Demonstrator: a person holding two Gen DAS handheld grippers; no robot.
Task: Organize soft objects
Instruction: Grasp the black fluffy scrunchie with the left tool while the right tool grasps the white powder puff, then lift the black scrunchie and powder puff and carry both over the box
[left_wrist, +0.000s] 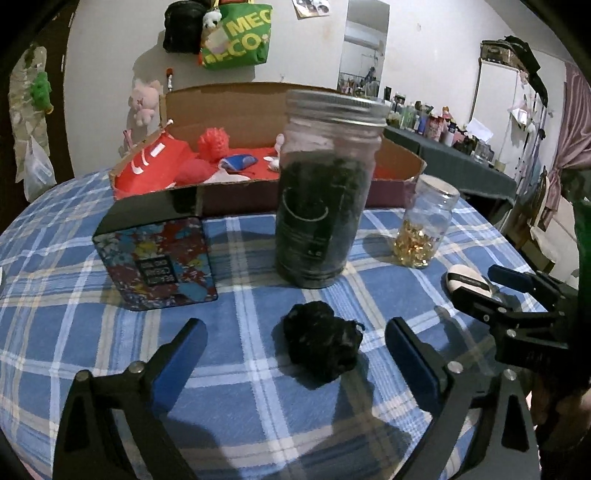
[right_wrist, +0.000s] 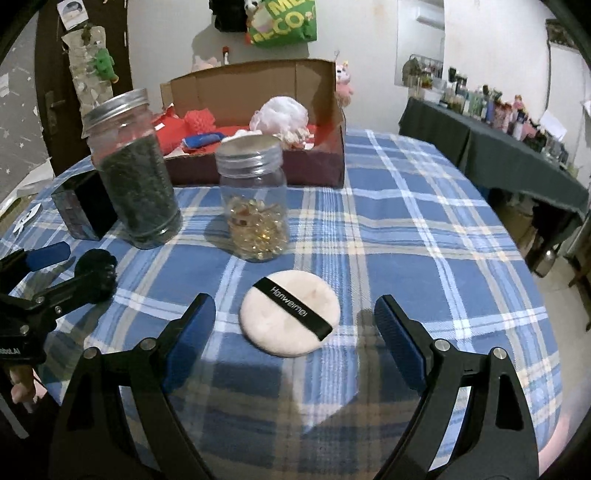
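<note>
A black fluffy scrunchie (left_wrist: 322, 342) lies on the blue plaid tablecloth (left_wrist: 258, 406), between the open fingers of my left gripper (left_wrist: 295, 341); it also shows in the right wrist view (right_wrist: 96, 271). A round white powder puff (right_wrist: 290, 317) with a black band lies between the open fingers of my right gripper (right_wrist: 295, 321); it also shows in the left wrist view (left_wrist: 467, 282). Neither gripper touches its object. An open cardboard box (left_wrist: 229, 107) at the back holds several soft red, white and blue items.
A tall jar of dark material (left_wrist: 325, 192) and a small jar of gold pieces (left_wrist: 424, 225) stand mid-table. A colourful black box (left_wrist: 159, 254) sits at the left. A dark side table with bottles (right_wrist: 498, 147) stands to the right.
</note>
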